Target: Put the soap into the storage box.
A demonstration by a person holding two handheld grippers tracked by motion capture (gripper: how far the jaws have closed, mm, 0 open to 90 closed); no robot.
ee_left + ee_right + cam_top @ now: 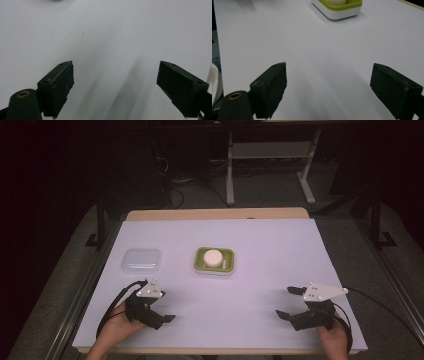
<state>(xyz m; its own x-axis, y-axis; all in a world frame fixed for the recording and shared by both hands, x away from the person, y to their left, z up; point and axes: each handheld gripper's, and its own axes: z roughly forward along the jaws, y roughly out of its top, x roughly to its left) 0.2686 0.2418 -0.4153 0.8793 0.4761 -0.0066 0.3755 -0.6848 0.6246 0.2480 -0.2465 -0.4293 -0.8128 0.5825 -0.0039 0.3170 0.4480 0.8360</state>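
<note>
A green-rimmed white dish (200, 265) holding a round white block (213, 257) sits mid-table; in the right gripper view the green-rimmed white dish (339, 11) is at the top edge, far beyond the jaws. A clear plastic box (142, 260) lies to its left. Near the front left, my left gripper (166, 306) stands open over bare sheet, pointing right. My right gripper (286, 302) is open at the front right, pointing left toward the dish. In their own views, the left gripper (115, 67) and the right gripper (328, 68) have jaws spread wide with nothing between them.
A pale sheet (260, 270) covers the wooden table (215, 214). Metal rails run along both sides. Dark floor, cables and a white table frame (270, 165) lie beyond the far edge. A hand (117, 327) holds each gripper at the near edge.
</note>
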